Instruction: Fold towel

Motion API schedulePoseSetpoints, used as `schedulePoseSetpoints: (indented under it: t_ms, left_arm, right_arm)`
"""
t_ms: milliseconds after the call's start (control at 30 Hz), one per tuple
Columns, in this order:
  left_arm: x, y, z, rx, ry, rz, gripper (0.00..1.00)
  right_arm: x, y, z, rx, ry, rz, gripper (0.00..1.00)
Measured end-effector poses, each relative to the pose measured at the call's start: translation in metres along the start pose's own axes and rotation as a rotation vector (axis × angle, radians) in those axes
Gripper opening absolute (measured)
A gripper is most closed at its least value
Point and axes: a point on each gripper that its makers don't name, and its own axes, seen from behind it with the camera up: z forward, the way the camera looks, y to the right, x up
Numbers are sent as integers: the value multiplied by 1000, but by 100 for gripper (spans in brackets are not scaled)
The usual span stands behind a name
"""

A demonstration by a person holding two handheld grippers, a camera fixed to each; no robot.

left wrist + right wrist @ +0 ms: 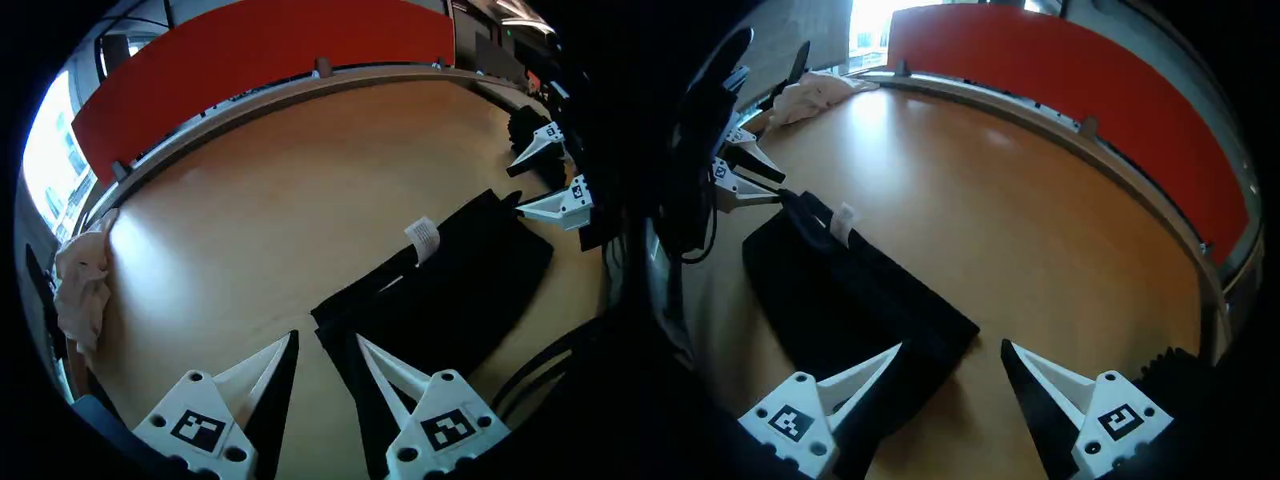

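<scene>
Your left gripper [324, 336] is wide open, a corner of the black towel [464, 280] between its fingers, not pinched. Your right gripper [952, 346] is wide open at another corner. The towel lies flat on the wooden table [280, 200], away from its far edge.

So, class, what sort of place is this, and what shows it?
Probably an office or lab workspace: a long wooden desk with a red divider along its far edge, a bright window beyond, and a black towel laid out on it.
</scene>
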Motion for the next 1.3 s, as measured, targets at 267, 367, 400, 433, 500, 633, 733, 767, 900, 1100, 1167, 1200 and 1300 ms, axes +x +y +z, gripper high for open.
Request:
schedulePoseSetpoints:
  t_ms: [267,367,400,433,500,633,733,767,900,1100,1167,1200,1300]
  left_arm:
    - [5,0,-3,-9,0,-18,42]
    - [6,0,-5,-13,1,-30,42]
    - [6,-1,-6,-13,2,-33,42]
    - [7,-1,-7,-12,3,-35,42]
    - [7,-2,-8,-11,5,-40,42]
    - [7,0,-12,-22,9,-46,42]
    - [7,1,-15,-21,14,-48,42]
    - [7,1,-16,-18,15,-48,41]
    - [6,0,-22,-6,27,-39,41]
    - [5,-2,-31,11,37,-26,36]
    - [3,0,-33,6,35,-25,41]
    - [1,3,-35,-4,32,-26,46]
    - [-5,13,-39,-38,21,-30,77]
  right_arm:
    - [8,7,-2,-20,17,-9,86]
    - [10,8,-4,-23,23,-8,86]
    - [10,9,-4,-24,25,-7,86]
    - [10,9,-5,-24,27,-6,86]
    - [11,9,-7,-25,32,-4,86]
    - [10,8,-12,-23,38,-1,86]
    - [7,5,-17,-22,42,0,86]
    - [7,5,-18,-22,43,1,86]
    - [2,-2,-24,-15,48,8,86]
    - [-7,-12,-33,-5,52,17,86]
    - [-10,-15,-36,-2,51,19,86]
    - [-13,-16,-38,0,50,20,86]
    - [-19,-21,-41,4,48,22,86]
